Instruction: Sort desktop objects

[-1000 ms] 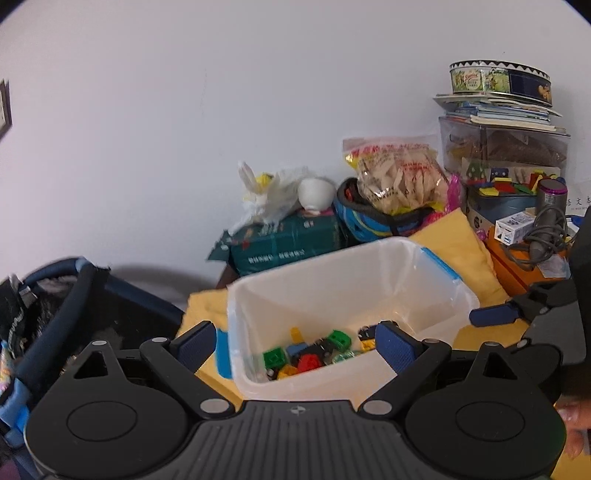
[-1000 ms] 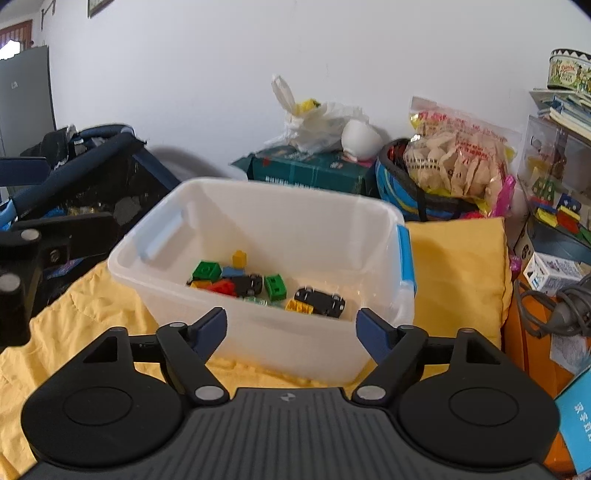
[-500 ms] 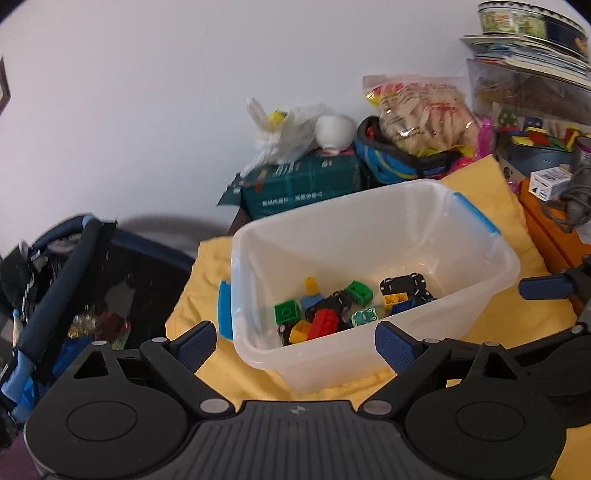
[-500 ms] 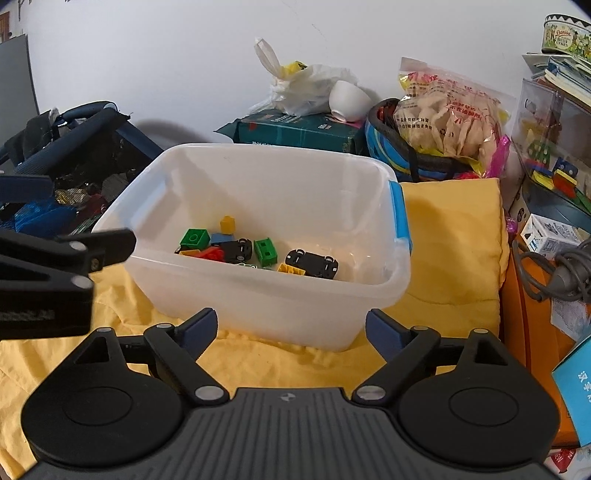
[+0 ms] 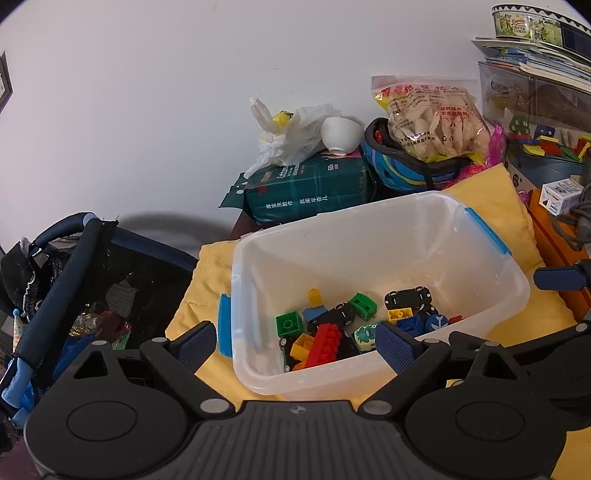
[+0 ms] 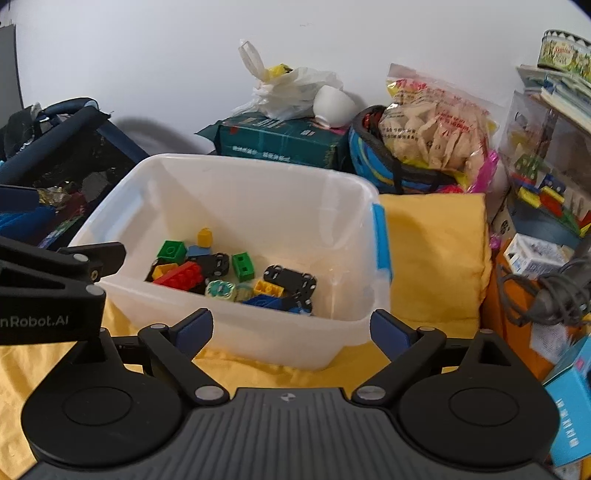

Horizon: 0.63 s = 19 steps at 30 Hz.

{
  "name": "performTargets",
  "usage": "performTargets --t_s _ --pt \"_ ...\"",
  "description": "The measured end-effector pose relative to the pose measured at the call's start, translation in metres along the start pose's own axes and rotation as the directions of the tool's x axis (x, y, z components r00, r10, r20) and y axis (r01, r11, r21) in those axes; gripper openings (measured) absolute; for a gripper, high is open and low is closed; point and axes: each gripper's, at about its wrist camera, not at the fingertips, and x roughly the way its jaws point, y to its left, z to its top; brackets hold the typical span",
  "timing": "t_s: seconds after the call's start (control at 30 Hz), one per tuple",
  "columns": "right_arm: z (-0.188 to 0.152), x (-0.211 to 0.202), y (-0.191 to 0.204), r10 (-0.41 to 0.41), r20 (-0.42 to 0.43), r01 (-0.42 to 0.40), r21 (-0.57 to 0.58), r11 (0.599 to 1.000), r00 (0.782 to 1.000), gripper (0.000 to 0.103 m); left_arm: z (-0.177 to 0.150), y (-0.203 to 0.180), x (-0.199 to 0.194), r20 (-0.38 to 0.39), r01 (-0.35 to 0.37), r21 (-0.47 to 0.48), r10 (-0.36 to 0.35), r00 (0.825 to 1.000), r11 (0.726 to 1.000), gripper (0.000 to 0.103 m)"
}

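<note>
Right gripper (image 6: 291,326) stood with its jaws spread wide and nothing between the blue pads; the jaws had just been opening. It sat just in front of the near wall of the clear plastic bin (image 6: 236,332), not touching it. Left gripper (image 5: 295,345) was likewise wide open and empty, hanging at the bin's near left corner, pads apart from the wall.

The bin rested on a yellow cloth (image 6: 432,258), with blue latch tabs (image 6: 380,240) on its short ends. Contents lay in a loose heap on the floor of the bin toward the near side: a red brick (image 6: 181,275), a green brick (image 6: 170,251), a second green brick (image 6: 243,266), a small yellow piece (image 6: 205,236), a yellow brick (image 6: 269,288), blue bricks (image 6: 267,302), and a black wheeled chassis (image 6: 290,278) lying flat. Far half of the bin floor was bare.

Behind the bin: a dark green wipes pack (image 5: 306,192) with a white plastic bag (image 5: 288,136) and a white bowl (image 5: 340,133) tipped on its side on top. Beside it, a blue helmet (image 5: 399,166) held a clear snack bag (image 5: 432,122). A dark mesh basket (image 5: 92,280) stood to the left, contents too dim to name. At far right, a round tin (image 5: 532,24) topped a stack of books on a clear box.
</note>
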Motion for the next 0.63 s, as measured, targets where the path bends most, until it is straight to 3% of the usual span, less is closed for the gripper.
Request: performTargets --t_s 0.37,0.63 --pt "0.0028 0.0058 -0.0022 -0.017 -0.02 0.017 0.001 1.0 1.0 0.096 0.0034 0.0022 0.001 -0.001 0.022 -0.001 -0.022 1.0 1.0 0.095" --pt "0.0026 0.0069 -0.0031 -0.011 -0.025 0.012 0.021 1.0 1.0 0.096 0.0034 0.0031 0.0001 0.03 -0.001 -0.008 0.001 1.0 1.0 0.095"
